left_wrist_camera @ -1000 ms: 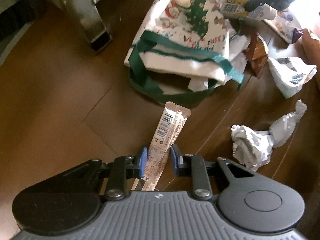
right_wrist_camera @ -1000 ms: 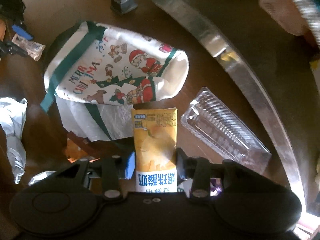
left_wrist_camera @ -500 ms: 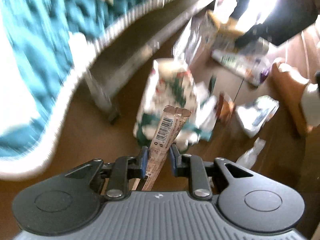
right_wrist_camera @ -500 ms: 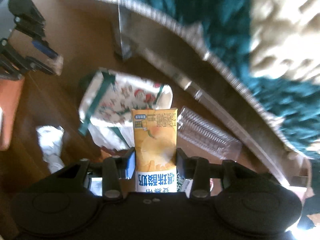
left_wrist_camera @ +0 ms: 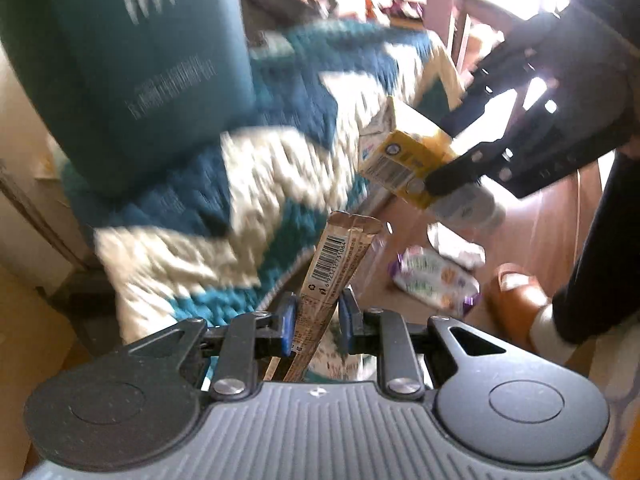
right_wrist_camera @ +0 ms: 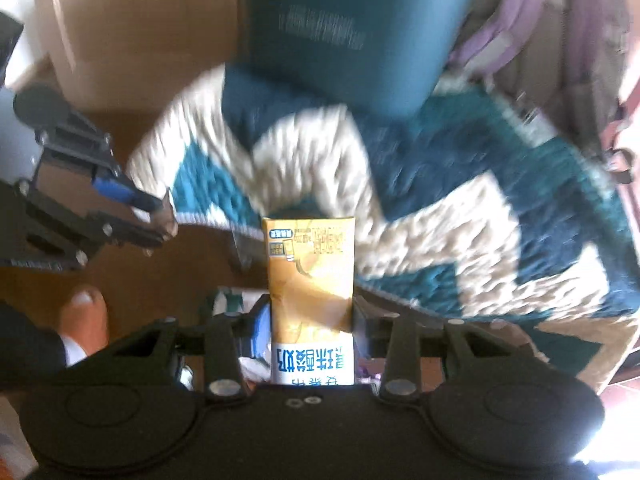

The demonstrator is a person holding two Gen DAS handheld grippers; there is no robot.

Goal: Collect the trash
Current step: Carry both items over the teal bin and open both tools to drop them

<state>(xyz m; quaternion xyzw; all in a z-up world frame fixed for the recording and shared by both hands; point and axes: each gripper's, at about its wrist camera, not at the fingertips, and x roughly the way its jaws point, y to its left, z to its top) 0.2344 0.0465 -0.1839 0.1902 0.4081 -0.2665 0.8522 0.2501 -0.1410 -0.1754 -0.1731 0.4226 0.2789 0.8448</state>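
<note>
Both grippers have risen from the floor to blanket (left_wrist_camera: 248, 168) height. Left gripper (left_wrist_camera: 314, 320): jaws pinching the wrapper (left_wrist_camera: 334, 260). Right gripper (right_wrist_camera: 310, 328): jaws clamped on the carton (right_wrist_camera: 310, 276). Two pieces collected; more litter (left_wrist_camera: 432, 280) remains on the floor, drop-off pending.

Between your left gripper's fingers (left_wrist_camera: 286, 322), the tan stick wrapper (left_wrist_camera: 334, 260) shows a barcode with digits too small to read surely. Between your right gripper's fingers (right_wrist_camera: 260, 320), the yellow carton (right_wrist_camera: 312, 276) bears large blue Chinese characters, upside down. Beyond both, the teal bag (right_wrist_camera: 348, 28) carries blurred, unreadable white print.
</note>
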